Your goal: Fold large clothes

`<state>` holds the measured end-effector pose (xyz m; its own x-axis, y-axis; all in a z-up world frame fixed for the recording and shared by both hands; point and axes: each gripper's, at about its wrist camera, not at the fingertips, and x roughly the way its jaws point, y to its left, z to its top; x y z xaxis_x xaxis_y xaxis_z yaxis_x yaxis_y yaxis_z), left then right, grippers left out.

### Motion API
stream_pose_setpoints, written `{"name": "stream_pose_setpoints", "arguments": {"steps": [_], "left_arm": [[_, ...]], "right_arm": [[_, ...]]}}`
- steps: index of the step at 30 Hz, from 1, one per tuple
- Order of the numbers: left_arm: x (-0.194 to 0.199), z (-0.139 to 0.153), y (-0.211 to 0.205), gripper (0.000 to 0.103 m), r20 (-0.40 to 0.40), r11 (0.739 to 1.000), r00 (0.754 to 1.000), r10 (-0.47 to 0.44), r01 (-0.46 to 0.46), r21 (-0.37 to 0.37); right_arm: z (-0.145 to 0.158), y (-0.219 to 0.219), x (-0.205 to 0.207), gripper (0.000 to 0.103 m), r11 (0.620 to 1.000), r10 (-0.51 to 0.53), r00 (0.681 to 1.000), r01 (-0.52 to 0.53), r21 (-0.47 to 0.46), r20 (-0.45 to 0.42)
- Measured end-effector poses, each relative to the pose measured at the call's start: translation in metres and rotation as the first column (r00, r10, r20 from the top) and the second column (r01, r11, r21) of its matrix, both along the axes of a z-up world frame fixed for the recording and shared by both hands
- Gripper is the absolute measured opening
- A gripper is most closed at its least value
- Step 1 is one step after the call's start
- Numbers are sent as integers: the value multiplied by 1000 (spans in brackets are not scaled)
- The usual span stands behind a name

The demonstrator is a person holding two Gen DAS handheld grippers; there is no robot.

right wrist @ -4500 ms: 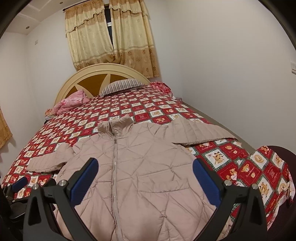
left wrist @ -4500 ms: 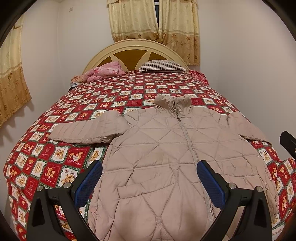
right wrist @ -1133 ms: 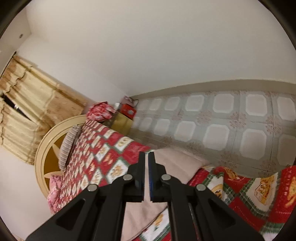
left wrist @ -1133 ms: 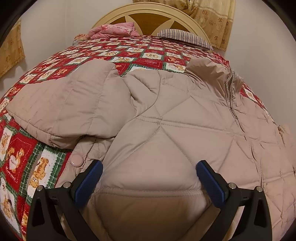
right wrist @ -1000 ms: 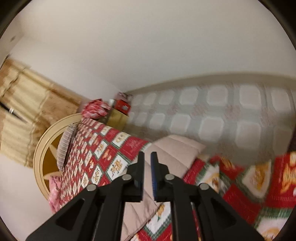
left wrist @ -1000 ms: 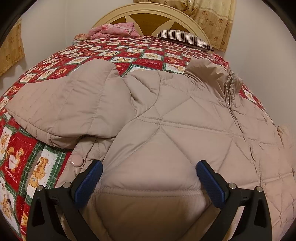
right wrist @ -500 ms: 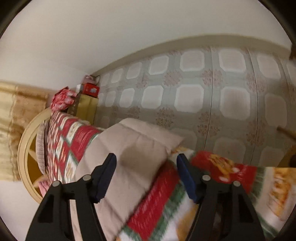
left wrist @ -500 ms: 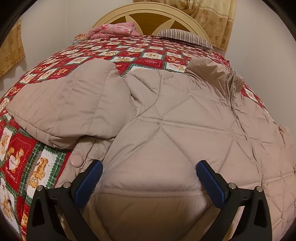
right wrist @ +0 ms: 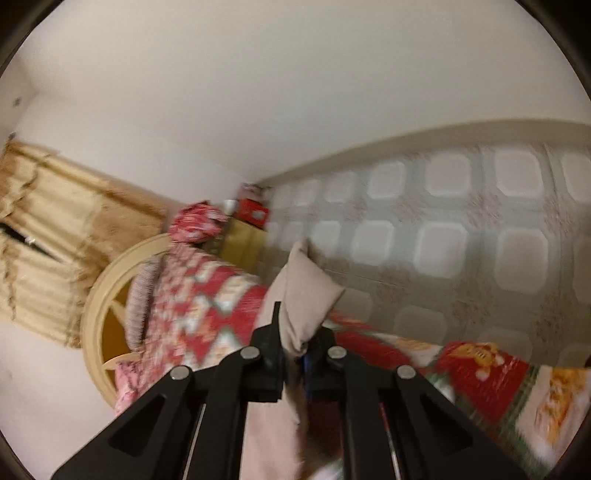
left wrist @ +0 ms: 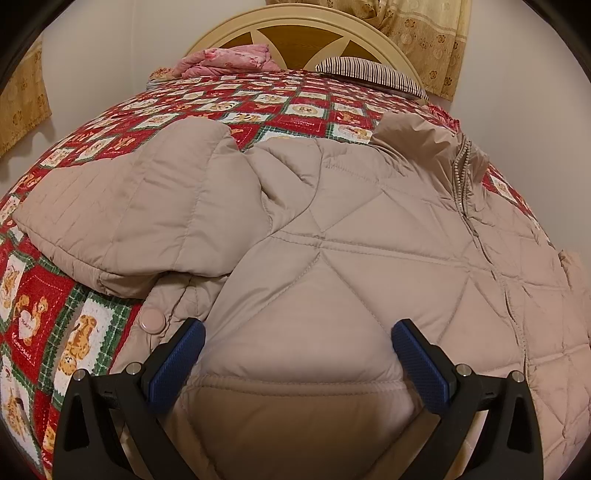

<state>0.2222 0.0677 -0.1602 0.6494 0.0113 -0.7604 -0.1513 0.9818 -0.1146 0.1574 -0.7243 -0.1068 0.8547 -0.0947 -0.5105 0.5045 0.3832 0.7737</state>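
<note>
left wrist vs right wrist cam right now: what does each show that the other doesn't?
Left wrist only: the jacket's front with zipper, its spread sleeve, and the open left gripper over the hem.
Right wrist only: the tiled floor, and the right gripper, whose jaws have just been closing, shut on the sleeve cuff.
Both: quilt, headboard, striped pillow.

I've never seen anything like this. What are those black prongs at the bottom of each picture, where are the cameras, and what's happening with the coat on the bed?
There is no robot here: a person holds a two-fingered gripper in each hand, each with a camera looking along its fingers. One picture is from the left gripper, open above a beige padded jacket spread on the patterned bedspread. The other, blurred and tilted, is from the right gripper, whose jaws have just closed on the jacket's sleeve end at the bed's edge.
</note>
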Motion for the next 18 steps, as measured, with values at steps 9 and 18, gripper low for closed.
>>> {"name": "stream_pose_setpoints", "arguments": {"steps": [9,18], "left_arm": [[-5,7,2,102,4,1000,1000,-9,9,-27],[-69,49,46,102,98,995,995,17,-7,-97]], "right_arm": [[145,162,9,10,933,325,936,-295,-208,132],[150,413,60,10,675,727,679,-677,-293,105]]}}
